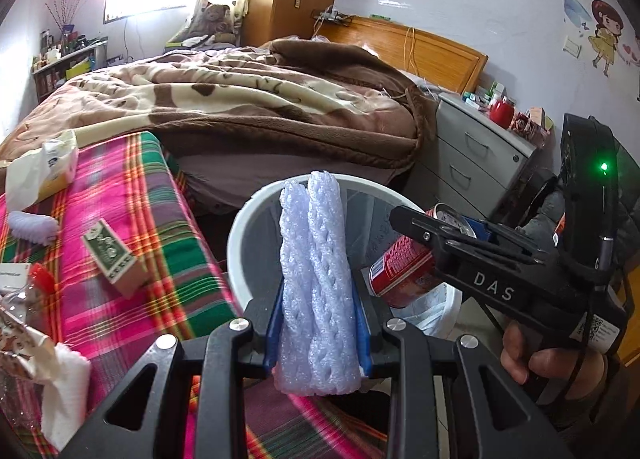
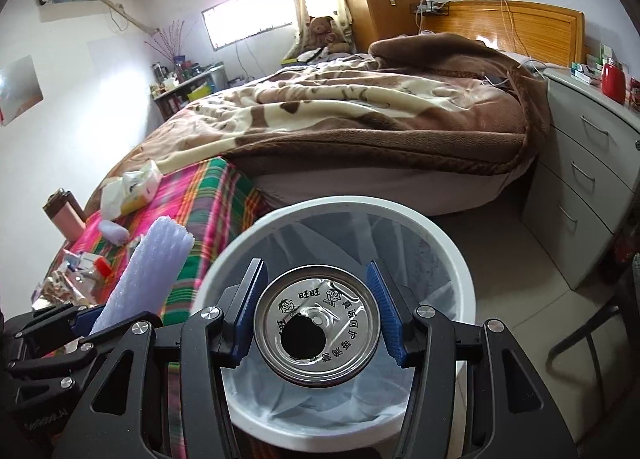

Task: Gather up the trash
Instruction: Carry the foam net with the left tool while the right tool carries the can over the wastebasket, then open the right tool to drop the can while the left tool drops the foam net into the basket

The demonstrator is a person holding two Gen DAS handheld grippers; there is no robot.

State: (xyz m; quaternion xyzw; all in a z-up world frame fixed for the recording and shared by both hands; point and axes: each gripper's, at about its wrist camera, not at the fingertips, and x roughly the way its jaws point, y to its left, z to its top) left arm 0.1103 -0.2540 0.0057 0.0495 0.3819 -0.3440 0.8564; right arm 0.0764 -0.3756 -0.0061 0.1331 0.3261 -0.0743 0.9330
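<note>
Drop-off step: left gripper [image 1: 320, 343] jaws squeeze a foam sleeve [image 1: 316, 283], right gripper [image 2: 316, 319] jaws clamp a can [image 2: 316, 323], both over the bin [image 2: 440, 235]. Next up, probably releasing them inside.

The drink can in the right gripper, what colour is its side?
Red with white bands, best seen from the left wrist view.

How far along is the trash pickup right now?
Done: nothing lies in the white bin that I can see; only its liner shows. In hand: the left gripper clamps a foam sleeve, the right gripper a red can above the bin. Left: green box, tissue, wrappers on the plaid cloth.
</note>
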